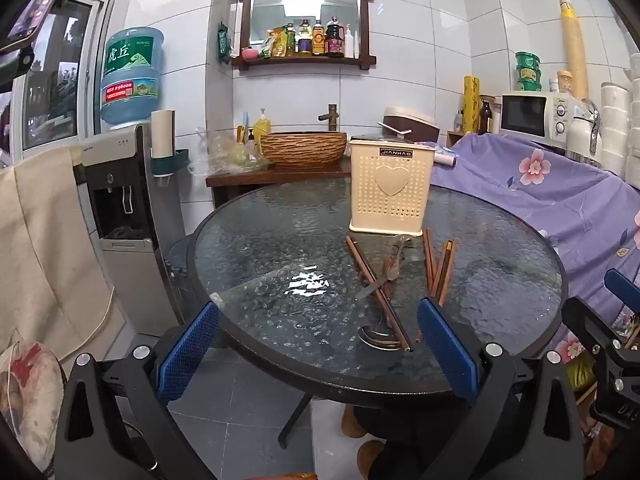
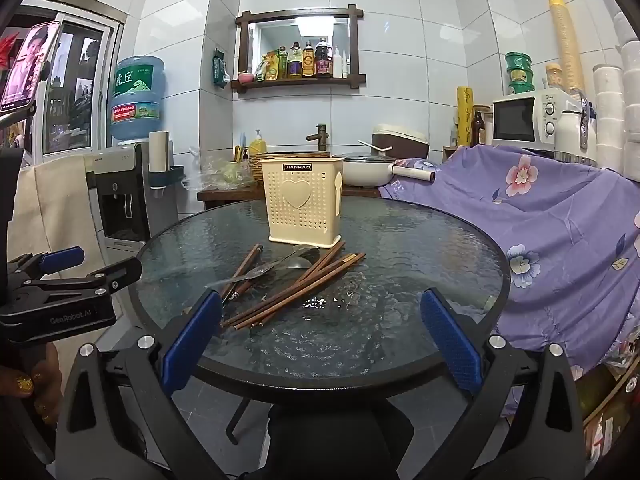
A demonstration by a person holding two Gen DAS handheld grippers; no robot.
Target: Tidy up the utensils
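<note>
A cream perforated utensil holder [image 1: 390,196] [image 2: 302,204] with a heart on its front stands upright on the round glass table [image 1: 260,248] [image 2: 420,248]. In front of it lie several brown chopsticks [image 1: 438,268] [image 2: 296,292], crossed over metal spoons [image 1: 376,336] [image 2: 300,258]. My left gripper [image 1: 320,340] hovers wide open over the table's near edge, nothing between its blue pads; one spoon bowl lies just ahead of its right finger. My right gripper [image 2: 320,328] is also wide open and empty, with the chopstick ends close to its left finger [image 2: 192,332].
A water dispenser [image 1: 120,208] stands left of the table. A purple floral cloth [image 2: 560,232] covers something on the right, reaching the table's rim. Behind are a wooden counter with a woven basin [image 1: 304,148], a pot [image 2: 368,168] and a microwave [image 2: 528,116]. A person's hand [image 2: 36,384] holds the left gripper.
</note>
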